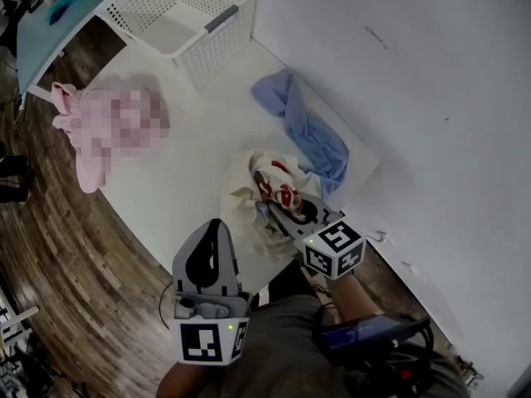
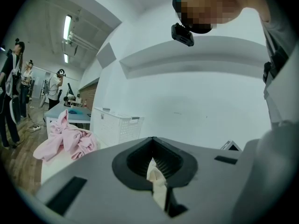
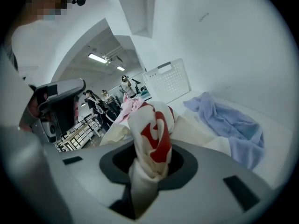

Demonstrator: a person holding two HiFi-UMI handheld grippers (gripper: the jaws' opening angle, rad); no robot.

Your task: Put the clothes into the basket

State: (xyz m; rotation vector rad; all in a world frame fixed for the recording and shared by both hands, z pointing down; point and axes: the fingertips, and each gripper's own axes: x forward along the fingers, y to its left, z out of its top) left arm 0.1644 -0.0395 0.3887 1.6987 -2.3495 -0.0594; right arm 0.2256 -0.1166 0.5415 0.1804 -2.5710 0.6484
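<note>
Left gripper (image 1: 214, 230): we see its jaws pressed together on a thin fold of the cream cloth (image 1: 270, 181); in its own view (image 2: 156, 171) the fold stands up from the slot between them.
Right gripper (image 1: 278, 210): its jaws are clamped on a thick bunch of the same cloth, and in its own view (image 3: 149, 171) the red-printed part (image 3: 154, 129) bulges up out of them.
Cream cloth: it lies crumpled on the white table (image 1: 182, 172), between the two grippers and just ahead of them. It touches both, with the right gripper at its near right edge and the left at its near left.
Blue cloth (image 1: 311, 131): it lies just beyond the cream cloth, ahead and to the right of the right gripper (image 3: 229, 120), and we cannot tell whether the two cloths touch.
Pink cloth (image 1: 70, 110): it lies well ahead and to the left of the left gripper (image 2: 65, 139), at the table's left edge, apart from both grippers.
Basket (image 1: 207, 23): white, with perforated walls, it stands at the table's far end beyond all three cloths (image 2: 117, 125), well apart from both grippers.
People (image 2: 9, 92): we see them standing far off to the left, past the table.
</note>
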